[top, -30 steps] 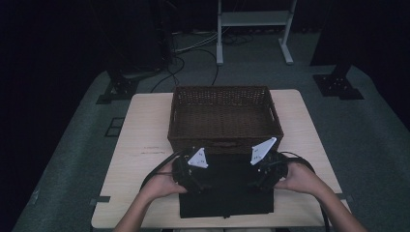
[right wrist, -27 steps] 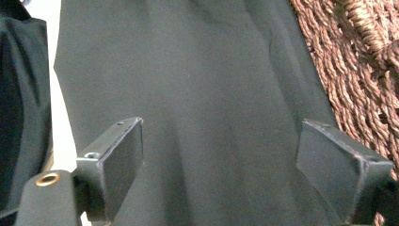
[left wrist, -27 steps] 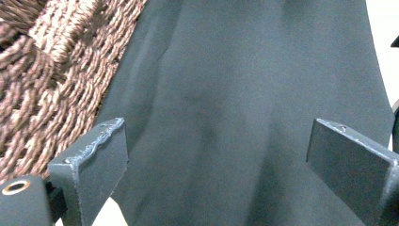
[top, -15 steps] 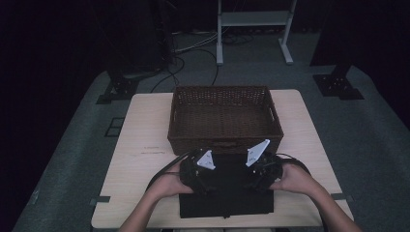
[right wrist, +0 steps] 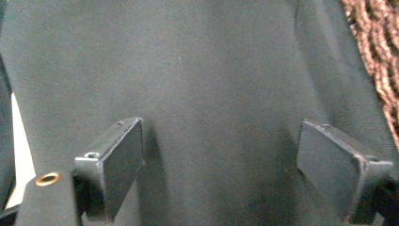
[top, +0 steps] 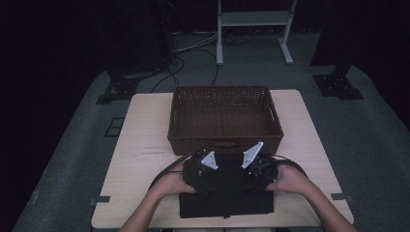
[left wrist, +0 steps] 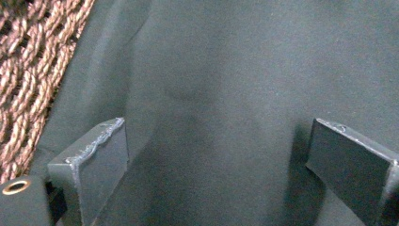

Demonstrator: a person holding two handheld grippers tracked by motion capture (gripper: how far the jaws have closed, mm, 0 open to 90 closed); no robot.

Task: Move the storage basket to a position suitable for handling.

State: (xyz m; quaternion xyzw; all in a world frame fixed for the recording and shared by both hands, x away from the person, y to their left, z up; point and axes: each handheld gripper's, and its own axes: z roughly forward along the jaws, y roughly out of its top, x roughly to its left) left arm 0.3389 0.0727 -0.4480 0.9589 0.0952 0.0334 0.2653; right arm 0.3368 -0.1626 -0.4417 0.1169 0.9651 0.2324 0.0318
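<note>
With the folded black cloth (top: 226, 195) lying at the table's (top: 140, 145) near edge just before the wicker basket (top: 225, 118), both the left gripper (left wrist: 214, 155) and right gripper (right wrist: 221, 155) hover wide open, holding nothing, and should pinch its far edge evenly.

The near part of the dark cloth (top: 226, 203) is partly covered by the two hands and the left gripper (top: 202, 170) and right gripper (top: 255, 169) in the high view, so the jaws themselves can't be made out from up there. In the left gripper view the wicker basket (left wrist: 28, 80) is cut off by the left edge, and the right jaw is clipped at the frame's corner. What the cloth actually is (shirt, towel?) can't be told; it's blurry close up.
</note>
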